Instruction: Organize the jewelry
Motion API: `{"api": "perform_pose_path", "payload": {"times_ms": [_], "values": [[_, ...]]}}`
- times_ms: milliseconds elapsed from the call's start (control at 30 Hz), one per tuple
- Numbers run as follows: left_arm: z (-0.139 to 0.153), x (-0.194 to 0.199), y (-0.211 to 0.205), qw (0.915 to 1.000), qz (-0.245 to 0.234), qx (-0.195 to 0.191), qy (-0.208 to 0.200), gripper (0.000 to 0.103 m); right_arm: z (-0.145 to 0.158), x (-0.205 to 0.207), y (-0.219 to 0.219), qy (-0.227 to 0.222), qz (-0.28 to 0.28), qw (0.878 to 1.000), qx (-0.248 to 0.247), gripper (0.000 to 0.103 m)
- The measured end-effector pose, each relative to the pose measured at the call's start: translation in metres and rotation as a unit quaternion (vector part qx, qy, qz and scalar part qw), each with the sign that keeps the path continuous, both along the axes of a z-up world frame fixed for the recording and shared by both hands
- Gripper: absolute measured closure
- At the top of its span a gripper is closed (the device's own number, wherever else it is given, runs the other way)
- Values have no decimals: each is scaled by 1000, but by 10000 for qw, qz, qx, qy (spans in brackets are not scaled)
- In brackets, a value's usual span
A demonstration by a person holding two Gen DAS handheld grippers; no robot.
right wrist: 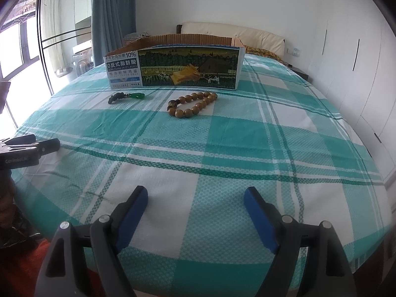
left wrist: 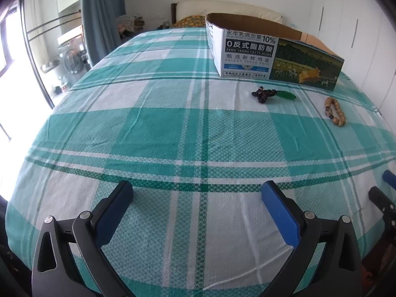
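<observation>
We see a bed spread with a woven sheet [right wrist: 222,148] in teal and white plaid, its fabric faintly waffled and lightly creased. At the bottom of each wrist view our tongs stand wide with nothing between them: the left gripper [left wrist: 198,190] and the right gripper [right wrist: 195,195], both black-framed with flat blue pads. In the right wrist view a bracelet of round tan wooden beads [right wrist: 191,104] lies in a flattened loop at centre frame, just in front of a low, open-topped cardboard box [right wrist: 173,69] with printed sides and a raw brown rim. To the bracelet's left, apart from it, rests a dark knotted bead string with a glossy green pendant [right wrist: 126,97]. In the left wrist view the same pieces sit at upper right, the bracelet [left wrist: 335,111] near the sheet's right edge. Broad bare sheet lies between the grippers and the jewelry. White cupboard doors [right wrist: 351,57] line the right of the frame.
</observation>
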State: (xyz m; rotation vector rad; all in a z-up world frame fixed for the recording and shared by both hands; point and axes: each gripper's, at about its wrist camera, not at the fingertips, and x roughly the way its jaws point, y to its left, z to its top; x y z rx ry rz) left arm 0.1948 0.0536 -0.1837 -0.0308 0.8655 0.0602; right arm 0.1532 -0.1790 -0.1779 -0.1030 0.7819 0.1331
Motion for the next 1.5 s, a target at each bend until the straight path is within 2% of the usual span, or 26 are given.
{"api": "perform_pose_path", "payload": {"times_ms": [433,1500], "values": [[1,6,1,9997,-51,-6,222,1,0,-1,-1,-29,-23,10000,3,21],[0,10,0,9995,-137,-1,280,1,3,6,1,296,-65,9995,-29,20]]}}
